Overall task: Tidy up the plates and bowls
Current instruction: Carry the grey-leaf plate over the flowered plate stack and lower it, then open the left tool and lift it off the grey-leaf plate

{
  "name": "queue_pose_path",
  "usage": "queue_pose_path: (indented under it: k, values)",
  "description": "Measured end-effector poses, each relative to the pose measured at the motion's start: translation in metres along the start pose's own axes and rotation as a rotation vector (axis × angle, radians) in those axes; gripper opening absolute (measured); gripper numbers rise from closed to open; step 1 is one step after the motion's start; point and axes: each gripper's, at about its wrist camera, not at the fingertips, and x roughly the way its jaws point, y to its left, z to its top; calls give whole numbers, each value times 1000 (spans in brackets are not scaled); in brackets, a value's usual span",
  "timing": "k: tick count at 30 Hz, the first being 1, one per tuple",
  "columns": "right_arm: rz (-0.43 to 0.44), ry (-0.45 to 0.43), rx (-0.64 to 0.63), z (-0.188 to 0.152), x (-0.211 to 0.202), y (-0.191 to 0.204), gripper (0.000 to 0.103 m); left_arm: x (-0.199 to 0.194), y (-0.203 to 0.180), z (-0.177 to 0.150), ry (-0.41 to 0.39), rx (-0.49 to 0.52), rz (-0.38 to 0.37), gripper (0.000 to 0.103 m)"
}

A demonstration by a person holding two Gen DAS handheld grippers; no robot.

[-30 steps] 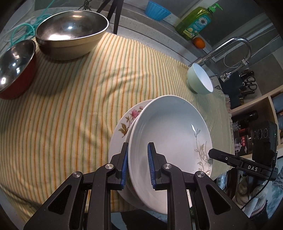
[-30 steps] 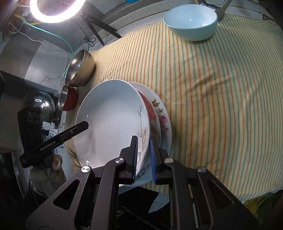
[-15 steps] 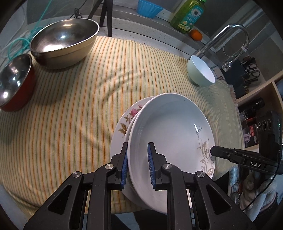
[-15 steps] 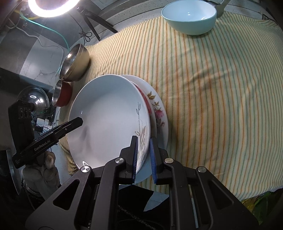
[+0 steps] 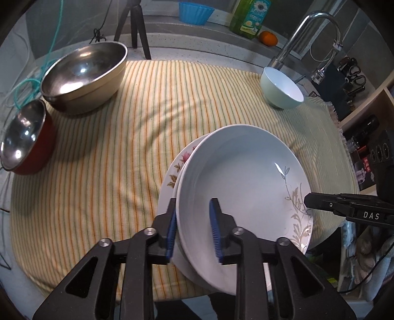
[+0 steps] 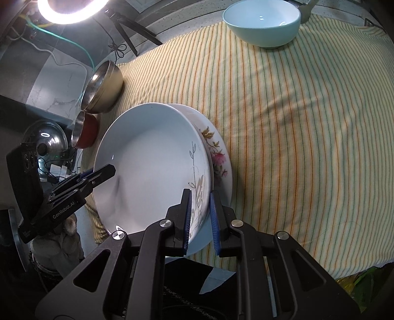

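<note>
A white deep plate with a grey leaf print (image 5: 241, 177) lies on a flowered plate (image 5: 176, 167) at the near edge of the striped cloth (image 5: 138, 128). My left gripper (image 5: 193, 227) is shut on the stack's near rim. My right gripper (image 6: 200, 221) is shut on the opposite rim; the white plate (image 6: 152, 167) and flowered plate (image 6: 219, 157) show there too. A pale blue bowl (image 5: 282, 89) stands far right, also in the right wrist view (image 6: 262, 23). A large steel bowl (image 5: 83, 76) and a red steel bowl (image 5: 24, 137) stand at the left.
A faucet (image 5: 305, 37), a green soap bottle (image 5: 250, 18), an orange (image 5: 268, 38) and a blue cup (image 5: 195, 12) line the back ledge. A ring light on a tripod (image 6: 71, 11) stands behind the bowls. Shelves with bottles (image 5: 364, 128) are at the right.
Both grippers keep their hold on the plate stack. The stack has shifted a little toward the middle of the cloth and the view has tilted up slightly.
</note>
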Motion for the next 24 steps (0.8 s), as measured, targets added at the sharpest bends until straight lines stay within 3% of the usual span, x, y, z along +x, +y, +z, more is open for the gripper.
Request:
queue_pose_path:
  k: [5, 9, 11, 15, 18, 21, 24]
  values:
    - [-22, -9, -37, 0, -1, 8, 22, 0, 1, 1, -4, -2, 2, 31]
    - [-32, -29, -51, 1, -6, 11, 43, -6, 4, 2, -17, -13, -11, 31]
    - [-47, -53, -61, 2, -10, 14, 49, -10, 9, 4, -28, -37, -24, 31]
    - [-52, -109, -63, 5, -23, 16, 72, -20, 18, 6, -50, -79, -50, 31]
    - [-72, -145, -94, 8, -31, 23, 74, -26, 26, 6, -64, -105, -61, 32]
    - [-81, -175, -127, 12, -38, 32, 84, -32, 37, 7, -75, -141, -81, 44]
    - [-69, -195, -144, 17, -42, 45, 84, -41, 50, 11, -97, -167, -78, 45]
